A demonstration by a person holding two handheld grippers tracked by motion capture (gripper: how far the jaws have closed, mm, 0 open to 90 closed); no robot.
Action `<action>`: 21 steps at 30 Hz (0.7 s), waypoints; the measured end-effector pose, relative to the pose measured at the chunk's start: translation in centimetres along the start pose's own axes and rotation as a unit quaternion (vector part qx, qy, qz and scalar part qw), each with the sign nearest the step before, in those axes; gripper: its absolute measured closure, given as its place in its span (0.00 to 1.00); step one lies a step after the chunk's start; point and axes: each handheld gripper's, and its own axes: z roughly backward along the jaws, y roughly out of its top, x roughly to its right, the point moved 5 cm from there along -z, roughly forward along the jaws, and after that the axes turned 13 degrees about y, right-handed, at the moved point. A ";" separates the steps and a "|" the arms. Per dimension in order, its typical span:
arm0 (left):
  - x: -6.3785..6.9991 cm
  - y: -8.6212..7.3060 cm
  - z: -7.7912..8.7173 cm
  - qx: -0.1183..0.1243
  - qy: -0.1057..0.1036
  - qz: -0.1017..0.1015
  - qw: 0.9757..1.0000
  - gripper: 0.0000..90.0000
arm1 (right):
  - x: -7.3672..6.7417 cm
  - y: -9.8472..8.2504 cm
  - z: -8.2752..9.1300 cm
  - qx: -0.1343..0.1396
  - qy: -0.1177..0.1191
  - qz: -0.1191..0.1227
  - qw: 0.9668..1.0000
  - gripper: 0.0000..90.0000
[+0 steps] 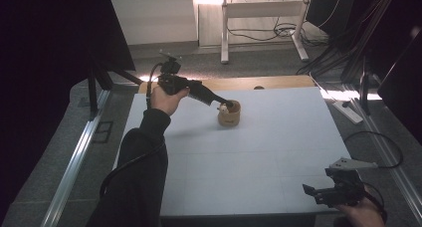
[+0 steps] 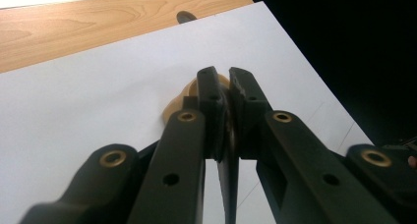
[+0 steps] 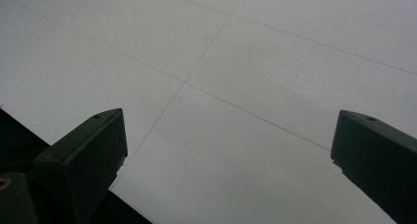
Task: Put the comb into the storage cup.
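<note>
Left gripper at the small round wooden cup, far middle of the white bench: jaws clamped on a thin dark piece at its rim. Right gripper idle near right, jaws apart. Next, probably, a careful lift or release.

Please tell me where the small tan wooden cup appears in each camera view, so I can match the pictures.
High view: the wooden cup stands upper centre on the white board, at the left gripper tip.
Left gripper view: centre, mostly hidden behind the closed fingers; a tan edge shows.
Right gripper view: not in it.
Shared landmark: the white board with thin lines.
</note>
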 end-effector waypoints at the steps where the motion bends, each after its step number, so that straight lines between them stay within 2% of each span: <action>1: 0.0 0.0 -0.1 -0.001 0.002 -0.001 1.000 0.93 | 0.0 0.0 0.0 -0.001 -0.001 0.000 1.000 0.01; 21: 0.4 -0.1 -2.1 -0.016 0.010 -0.005 1.000 0.93 | 0.0 0.0 -0.1 -0.005 0.004 -0.002 1.000 0.01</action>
